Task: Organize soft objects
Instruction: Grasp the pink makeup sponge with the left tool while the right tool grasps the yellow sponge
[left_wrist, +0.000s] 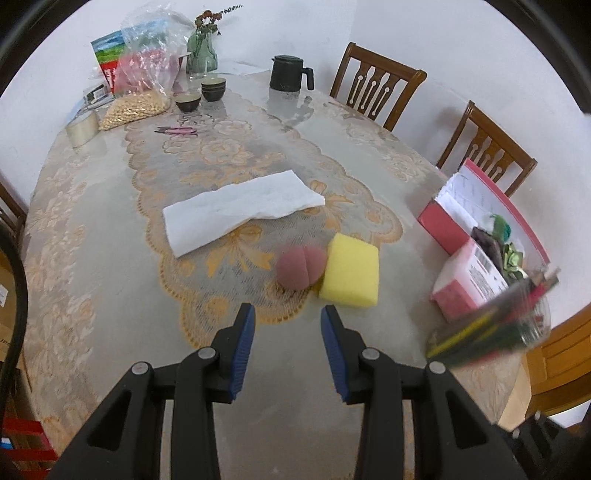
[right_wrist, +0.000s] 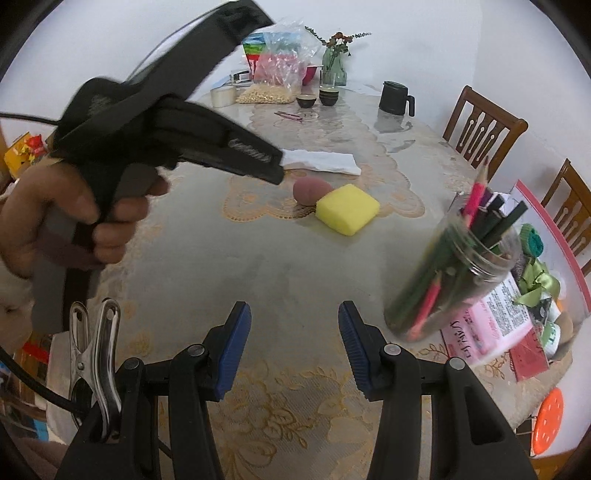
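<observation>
A lace-patterned table fills both views. The left gripper and right gripper hover spread and empty. Beyond the left one, a yellow sponge touches a pink sponge; farther off, a folded white cloth lies with its long axis running left-right.

One yellow sponge, one pink puff, one white cloth, two chairs.

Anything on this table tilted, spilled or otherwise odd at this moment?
Yes: the clear jar of coloured pencils near the pink box leans well off upright and is motion-blurred, so it may be tipping. The yellow sponge, pink sponge ball and folded white cloth lie undisturbed.
</observation>
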